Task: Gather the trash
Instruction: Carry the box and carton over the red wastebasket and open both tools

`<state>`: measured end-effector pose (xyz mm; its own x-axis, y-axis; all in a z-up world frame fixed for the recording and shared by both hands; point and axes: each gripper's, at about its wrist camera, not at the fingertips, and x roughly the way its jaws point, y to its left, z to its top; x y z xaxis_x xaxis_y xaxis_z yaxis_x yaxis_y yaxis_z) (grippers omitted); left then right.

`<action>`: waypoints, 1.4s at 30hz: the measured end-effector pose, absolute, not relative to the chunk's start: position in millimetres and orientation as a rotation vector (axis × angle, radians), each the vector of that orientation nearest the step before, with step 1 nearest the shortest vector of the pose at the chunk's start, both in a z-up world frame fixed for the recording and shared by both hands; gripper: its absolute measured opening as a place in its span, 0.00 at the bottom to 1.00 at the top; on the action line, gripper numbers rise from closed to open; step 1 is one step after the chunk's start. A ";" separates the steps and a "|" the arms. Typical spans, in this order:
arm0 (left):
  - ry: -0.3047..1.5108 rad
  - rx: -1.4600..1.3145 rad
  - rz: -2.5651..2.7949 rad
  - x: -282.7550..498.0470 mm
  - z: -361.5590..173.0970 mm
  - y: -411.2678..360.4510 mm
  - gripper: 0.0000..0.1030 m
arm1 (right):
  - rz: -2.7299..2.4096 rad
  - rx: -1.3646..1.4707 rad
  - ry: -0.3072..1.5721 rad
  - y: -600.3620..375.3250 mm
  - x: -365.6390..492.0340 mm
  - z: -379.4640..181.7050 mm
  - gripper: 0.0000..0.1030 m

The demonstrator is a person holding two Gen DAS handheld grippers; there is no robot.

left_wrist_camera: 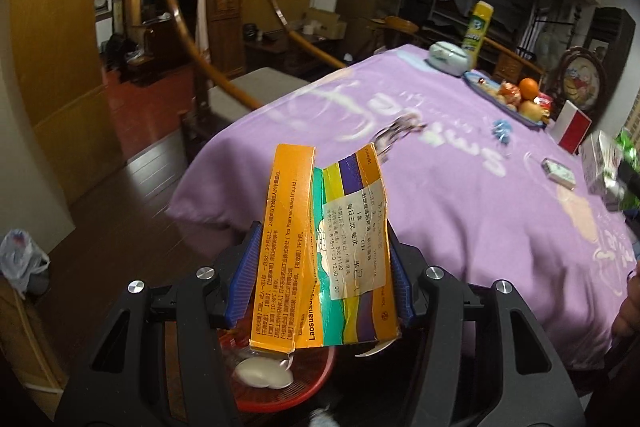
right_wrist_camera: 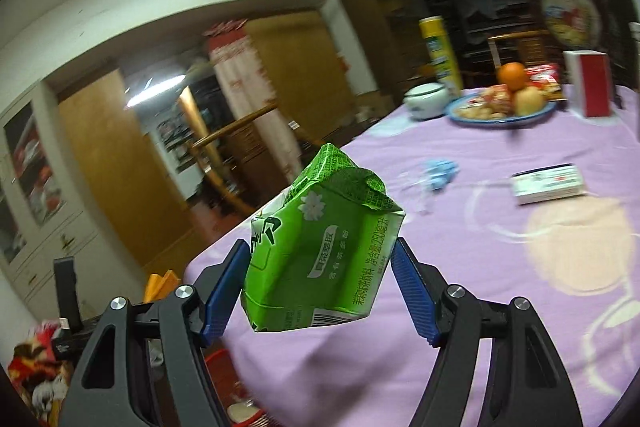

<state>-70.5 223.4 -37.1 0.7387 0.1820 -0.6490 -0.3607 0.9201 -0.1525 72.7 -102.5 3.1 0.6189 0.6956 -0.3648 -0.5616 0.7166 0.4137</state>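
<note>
The right gripper holds a crumpled green drink carton between its blue fingers, above the edge of a purple tablecloth. At two o'clock lies a small white box; at one o'clock stands a blue fruit plate.

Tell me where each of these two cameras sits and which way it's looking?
Left wrist view: sits on the left gripper, looking along its jaws, shut on a torn orange box, over the purple tablecloth and a red basket.
Right wrist view: sits on the right gripper, looking across the table past a crushed green carton in its jaws.
Shared: the tablecloth, fruit plate, yellow can.
</note>
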 end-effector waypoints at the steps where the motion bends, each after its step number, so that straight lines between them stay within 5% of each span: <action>1: 0.686 -0.280 0.308 -76.2 -42.6 228.6 0.54 | 0.749 0.257 0.537 -92.9 67.5 4.3 0.69; 13: 0.806 -0.396 0.252 -83.0 -108.6 272.6 0.57 | 0.828 0.077 0.569 -16.3 14.8 10.9 0.69; 20: 0.894 -0.427 0.293 -75.9 -136.4 288.9 0.79 | 0.864 0.059 0.614 -0.6 17.1 -0.8 0.69; 30: 0.829 -0.380 0.506 -93.2 -123.2 320.1 0.90 | 1.012 -0.030 0.729 49.9 9.3 -31.4 0.70; 42: 0.794 -0.429 0.625 -109.7 -125.7 363.9 0.91 | 1.176 -0.202 0.789 141.9 -9.8 -47.7 0.77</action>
<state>-109.7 363.9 -125.7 0.5385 0.3527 -0.7653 -0.6607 0.7404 -0.1237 -9.8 141.9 -47.7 0.1567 0.7473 -0.6458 -0.8811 0.4012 0.2504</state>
